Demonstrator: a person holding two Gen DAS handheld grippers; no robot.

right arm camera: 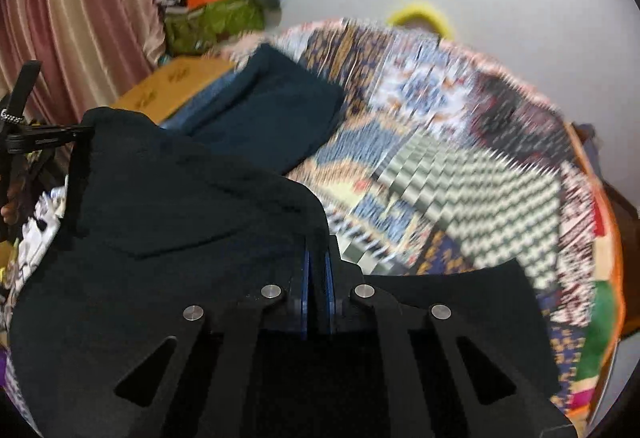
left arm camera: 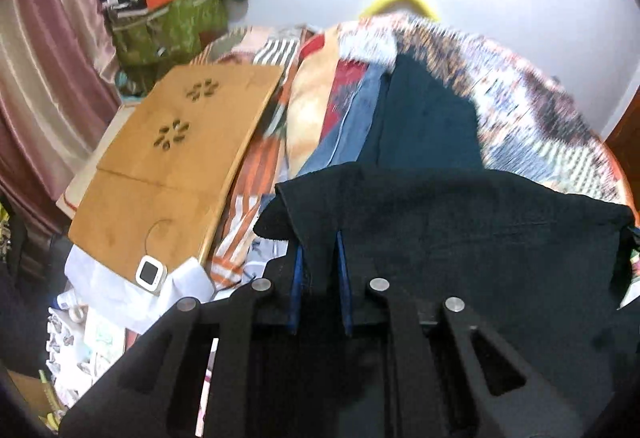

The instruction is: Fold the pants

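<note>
The black pants (left arm camera: pixel 460 222) hang stretched between both grippers above the patterned bedspread (left arm camera: pixel 532 118). My left gripper (left arm camera: pixel 320 238) is shut on the left part of the pants' top edge; its blue pads (left arm camera: pixel 297 270) pinch the cloth. My right gripper (right arm camera: pixel 318 246) is shut on the right part of the same edge of the pants (right arm camera: pixel 180 206). The left gripper (right arm camera: pixel 48 136) shows at the far left of the right wrist view, holding the other corner. A folded dark teal garment (left arm camera: pixel 428 118) lies on the bed behind, also in the right wrist view (right arm camera: pixel 272 110).
A wooden lap table (left arm camera: pixel 172 154) with a small white device (left arm camera: pixel 150 272) lies on the bed's left side. Blue jeans (left arm camera: pixel 352 122) lie beside the teal garment. A green bag (left arm camera: pixel 168 26) piled with clutter stands by the pink curtain (left arm camera: pixel 44 78). A yellow ring (right arm camera: pixel 420 14) sits behind the bed.
</note>
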